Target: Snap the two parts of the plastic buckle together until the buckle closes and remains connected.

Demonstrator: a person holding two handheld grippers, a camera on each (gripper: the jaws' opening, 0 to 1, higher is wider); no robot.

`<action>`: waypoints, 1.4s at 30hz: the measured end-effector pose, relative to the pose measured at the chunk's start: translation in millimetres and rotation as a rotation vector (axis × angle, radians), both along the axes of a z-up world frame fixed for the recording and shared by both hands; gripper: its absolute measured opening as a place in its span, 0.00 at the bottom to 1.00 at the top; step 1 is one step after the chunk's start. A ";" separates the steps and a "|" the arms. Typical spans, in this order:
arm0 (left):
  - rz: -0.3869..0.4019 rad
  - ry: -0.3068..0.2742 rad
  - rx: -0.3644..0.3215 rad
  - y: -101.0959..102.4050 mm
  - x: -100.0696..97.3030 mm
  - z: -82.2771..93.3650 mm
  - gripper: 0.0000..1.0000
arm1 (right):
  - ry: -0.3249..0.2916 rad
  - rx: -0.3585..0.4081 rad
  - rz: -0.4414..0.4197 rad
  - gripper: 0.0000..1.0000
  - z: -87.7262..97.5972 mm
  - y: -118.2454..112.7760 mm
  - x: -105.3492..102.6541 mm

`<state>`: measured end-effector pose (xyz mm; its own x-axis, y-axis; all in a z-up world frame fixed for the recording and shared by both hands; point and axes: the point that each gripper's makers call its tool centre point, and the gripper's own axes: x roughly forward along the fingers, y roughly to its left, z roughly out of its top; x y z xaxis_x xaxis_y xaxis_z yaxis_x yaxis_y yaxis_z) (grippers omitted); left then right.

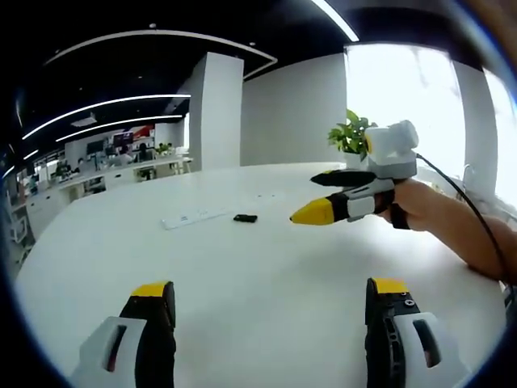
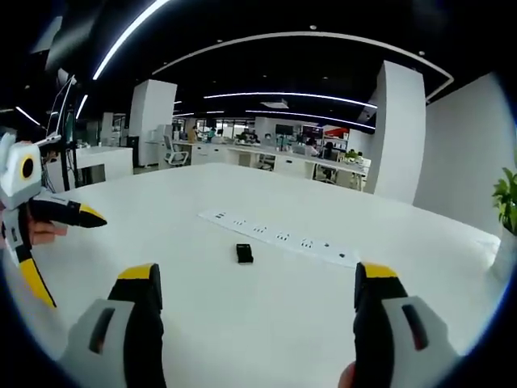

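A small black buckle [image 1: 245, 218] lies on the white table [image 1: 242, 267], too small to tell whether its parts are joined. In the left gripper view my left gripper [image 1: 271, 295] is open and empty, well short of the buckle. The right gripper [image 1: 305, 198] comes in from the right, held in a hand, jaws apart, hovering above the table. In the right gripper view the buckle [image 2: 244, 253] sits just beyond my open right gripper [image 2: 258, 279]. The left gripper [image 2: 74, 261] shows at the left, open.
A long white power strip [image 2: 279, 237] lies just behind the buckle, also seen as the power strip [image 1: 194, 218]. A potted plant [image 1: 349, 133] stands at the table's far edge. Office desks, people and a white column [image 2: 397, 133] are beyond the table.
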<state>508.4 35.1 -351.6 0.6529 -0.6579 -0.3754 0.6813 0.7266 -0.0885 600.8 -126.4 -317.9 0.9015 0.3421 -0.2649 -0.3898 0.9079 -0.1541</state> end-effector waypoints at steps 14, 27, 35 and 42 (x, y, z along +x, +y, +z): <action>-0.005 0.000 0.023 -0.4 -1.6 -6.1 0.99 | -0.020 0.047 0.012 1.00 12.5 2.0 -9.6; -0.010 0.001 0.049 -0.1 -3.0 -11.9 0.99 | -0.026 0.056 0.011 1.00 14.6 -5.1 -28.3; -0.012 -0.001 0.052 -2.1 -8.6 -11.7 0.99 | -0.023 0.099 0.012 1.00 16.5 -8.4 -45.4; -0.015 -0.010 0.065 -6.5 -20.9 -11.6 0.99 | -0.024 0.097 0.023 1.00 18.6 -14.0 -62.5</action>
